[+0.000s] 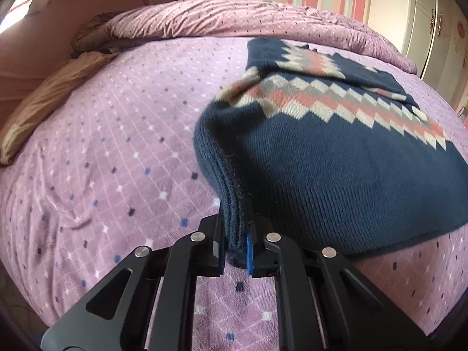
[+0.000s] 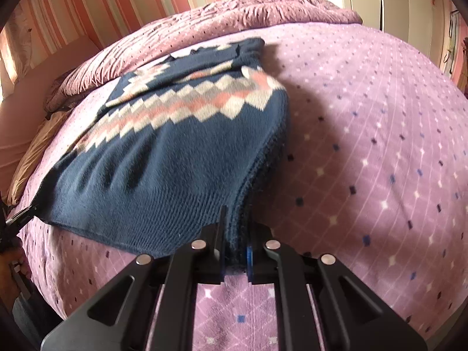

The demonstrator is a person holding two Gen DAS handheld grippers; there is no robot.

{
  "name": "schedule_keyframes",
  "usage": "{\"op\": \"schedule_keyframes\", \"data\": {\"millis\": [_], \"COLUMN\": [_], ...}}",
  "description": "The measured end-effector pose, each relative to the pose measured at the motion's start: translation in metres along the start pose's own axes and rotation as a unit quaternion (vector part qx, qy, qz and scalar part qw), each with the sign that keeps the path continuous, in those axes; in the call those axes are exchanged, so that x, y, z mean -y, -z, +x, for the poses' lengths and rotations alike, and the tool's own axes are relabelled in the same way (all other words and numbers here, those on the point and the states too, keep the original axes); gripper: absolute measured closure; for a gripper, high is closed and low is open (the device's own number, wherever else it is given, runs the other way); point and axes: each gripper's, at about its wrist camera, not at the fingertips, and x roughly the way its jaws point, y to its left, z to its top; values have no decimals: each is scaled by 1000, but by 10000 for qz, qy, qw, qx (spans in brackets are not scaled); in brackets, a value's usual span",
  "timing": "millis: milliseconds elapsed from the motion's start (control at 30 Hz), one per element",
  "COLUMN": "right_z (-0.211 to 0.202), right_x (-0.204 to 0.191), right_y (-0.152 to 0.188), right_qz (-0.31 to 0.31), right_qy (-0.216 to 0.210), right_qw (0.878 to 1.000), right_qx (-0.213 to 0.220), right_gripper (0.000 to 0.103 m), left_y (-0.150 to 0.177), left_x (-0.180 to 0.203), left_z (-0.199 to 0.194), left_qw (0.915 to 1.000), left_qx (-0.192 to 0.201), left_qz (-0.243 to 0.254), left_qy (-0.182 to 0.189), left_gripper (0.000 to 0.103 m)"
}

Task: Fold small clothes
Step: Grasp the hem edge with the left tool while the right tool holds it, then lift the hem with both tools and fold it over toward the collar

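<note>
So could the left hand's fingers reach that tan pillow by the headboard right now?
Probably not as things stand. The left gripper is shut on the sweater hem, and the tan pillow lies well off across the open bedspread. It would have to let go first.

I see a navy knit sweater point(image 1: 336, 158) with a pink-and-cream diamond band, partly folded on the bed, near hem corners lifted.

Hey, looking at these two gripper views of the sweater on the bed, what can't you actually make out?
- Left wrist view: the sweater runs off the right edge.
- Right wrist view: its far end is motion-blurred; the left gripper is cut off by the left edge.
- Both views: the sweater's underside and the blanket beneath it are hidden.
</note>
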Motion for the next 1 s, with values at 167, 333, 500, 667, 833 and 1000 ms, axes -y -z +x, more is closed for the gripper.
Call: {"op": "schedule_keyframes", "data": {"millis": [167,333,500,667,833,1000], "right_z": [-12,-20,-24,-26,-19,-5], "right_x": [-4,-6,-12,-23,-31,-35], "right_y": [-18,-36,-61,-98,-133,-161], "right_qz": [-79,-122,-302,-521,-704,-743], "right_qy": [-16,-44,-45,-20,101,177], "right_qw": [9997,9989,9976,9954,9936,9930], "right_qx": [236,458,628,802,881,897], "right_gripper": [94,94,94,94,94,94], "left_y": [-24,-55,-84,-116,-153,-176], "left_x": [-1,0,6,16,26,36], "left_z": [-16,-28,-32,-27,-19,-6], "left_qw": [9998,9991,9980,9969,9955,9950], "left_qx": [217,425,576,675,837,863], "left_qz": [-33,1,118,149,106,192], "left_qy": [-23,-65,-230,-378,-424,-475], "left_gripper": [95,95,94,95,95,95]}}
